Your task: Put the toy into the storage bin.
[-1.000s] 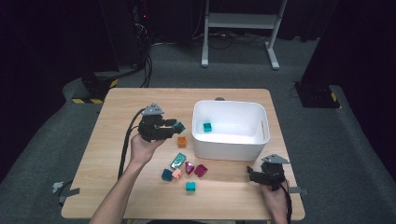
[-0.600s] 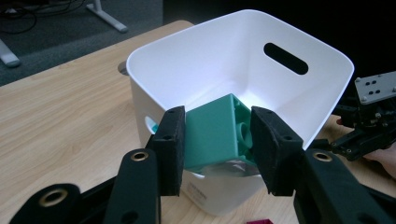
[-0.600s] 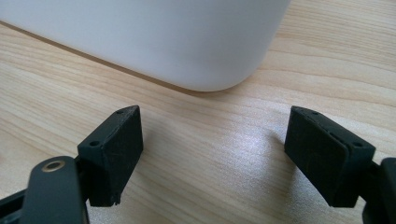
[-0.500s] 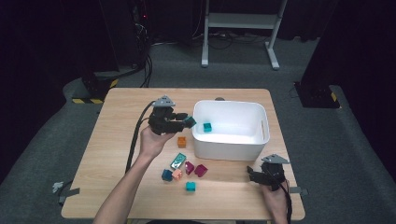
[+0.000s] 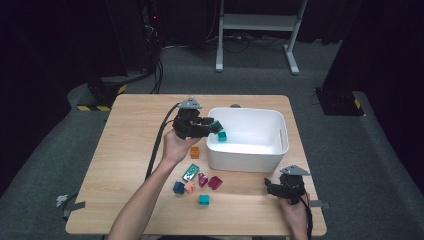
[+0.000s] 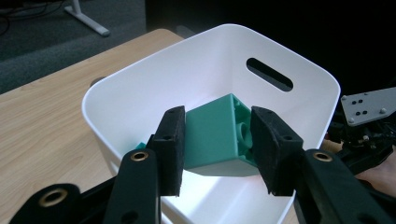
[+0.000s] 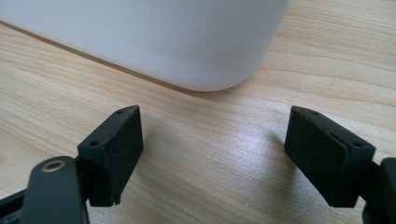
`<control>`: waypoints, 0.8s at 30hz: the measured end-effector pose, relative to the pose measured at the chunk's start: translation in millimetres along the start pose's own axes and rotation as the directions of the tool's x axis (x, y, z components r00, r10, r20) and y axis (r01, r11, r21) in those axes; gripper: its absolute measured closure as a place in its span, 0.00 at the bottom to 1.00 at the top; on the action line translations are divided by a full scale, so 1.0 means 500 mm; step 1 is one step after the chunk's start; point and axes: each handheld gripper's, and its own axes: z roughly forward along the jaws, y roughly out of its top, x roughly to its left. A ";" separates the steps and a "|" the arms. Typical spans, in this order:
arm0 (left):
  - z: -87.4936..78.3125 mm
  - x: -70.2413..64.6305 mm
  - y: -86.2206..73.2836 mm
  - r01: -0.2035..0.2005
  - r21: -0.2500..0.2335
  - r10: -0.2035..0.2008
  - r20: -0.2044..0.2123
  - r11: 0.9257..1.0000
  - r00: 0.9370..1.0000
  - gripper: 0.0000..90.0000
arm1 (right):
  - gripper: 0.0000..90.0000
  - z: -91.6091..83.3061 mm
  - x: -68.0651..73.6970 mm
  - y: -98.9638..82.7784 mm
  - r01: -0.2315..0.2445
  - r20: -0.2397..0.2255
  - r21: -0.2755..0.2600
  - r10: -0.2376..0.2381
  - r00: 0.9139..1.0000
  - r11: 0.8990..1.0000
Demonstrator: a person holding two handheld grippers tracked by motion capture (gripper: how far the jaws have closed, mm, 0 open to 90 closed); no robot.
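Left gripper view: my left fingers point(image 6: 217, 149) clamp the green block point(image 6: 215, 135), one pad on each side face.
Block location: held above the near rim of the white bin point(image 6: 210, 60), over its interior.
Block orientation: tilted, studded face turned toward my right-hand pad; long axis not discernible.
Right fingers point(image 7: 231, 156): spread wide, holding nothing, low over the table point(image 7: 210, 135) beside the bin.
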 end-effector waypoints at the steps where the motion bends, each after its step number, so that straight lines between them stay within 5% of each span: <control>1: 0.004 -0.001 0.002 -0.004 0.002 0.004 0.001 1.000 1.000 0.63 | 0.21 0.000 0.000 0.000 0.000 0.000 0.000 0.000 1.000 1.000; 19: 0.052 -0.005 0.010 -0.022 0.017 0.022 0.020 1.000 1.000 0.62 | 0.21 0.000 0.000 0.000 0.000 0.000 0.000 0.000 1.000 1.000; 24: 0.053 -0.007 0.009 -0.029 0.005 0.029 0.009 1.000 1.000 0.50 | 0.21 0.000 0.000 0.000 0.001 0.000 0.000 -0.001 1.000 1.000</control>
